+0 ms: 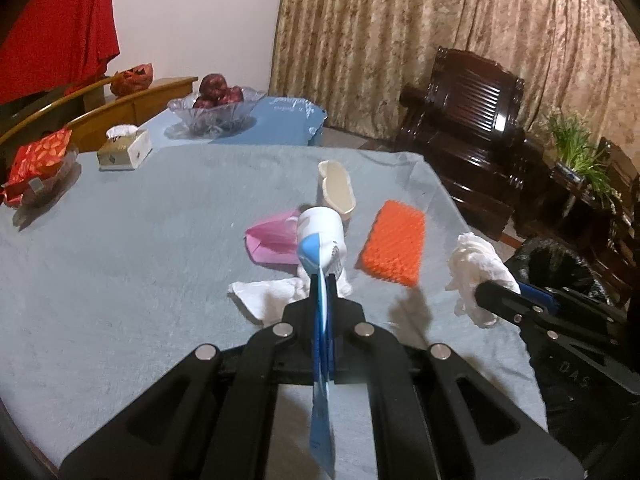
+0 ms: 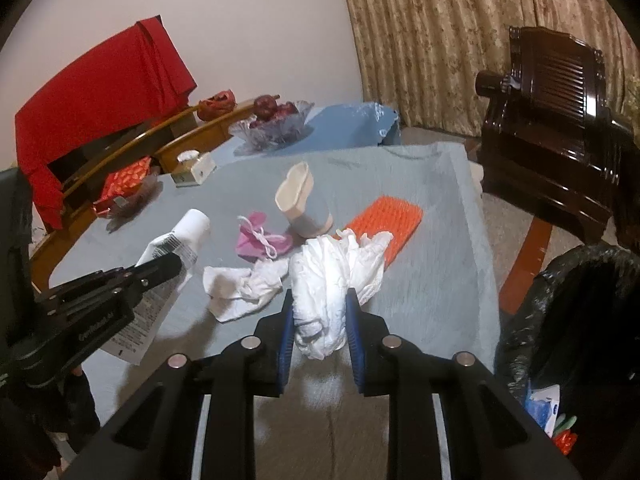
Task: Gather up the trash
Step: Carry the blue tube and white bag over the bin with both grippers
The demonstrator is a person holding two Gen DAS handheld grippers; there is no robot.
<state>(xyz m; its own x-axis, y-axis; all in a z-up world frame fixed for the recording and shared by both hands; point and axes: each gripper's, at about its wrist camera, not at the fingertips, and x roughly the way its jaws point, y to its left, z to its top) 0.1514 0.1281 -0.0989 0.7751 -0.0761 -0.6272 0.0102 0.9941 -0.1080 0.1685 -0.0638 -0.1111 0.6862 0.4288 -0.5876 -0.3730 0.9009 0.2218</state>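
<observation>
Tube (image 1: 320,236) sits clenched in left gripper (image 1: 325,280) above table (image 1: 120,240). Right gripper (image 2: 320,312) grasps tissue wad (image 2: 332,276) over table, beside bin (image 2: 580,320)

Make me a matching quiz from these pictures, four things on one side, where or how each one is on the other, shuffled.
1. toothpaste tube
2. crumpled white tissue
3. orange mat
4. pink pouch

a. lying flat near the table's right edge
b. shut in the right tool
c. lying beside the cream cup
d. shut in the left tool

Pairs: 1-d, 2-b, 3-a, 4-c
</observation>
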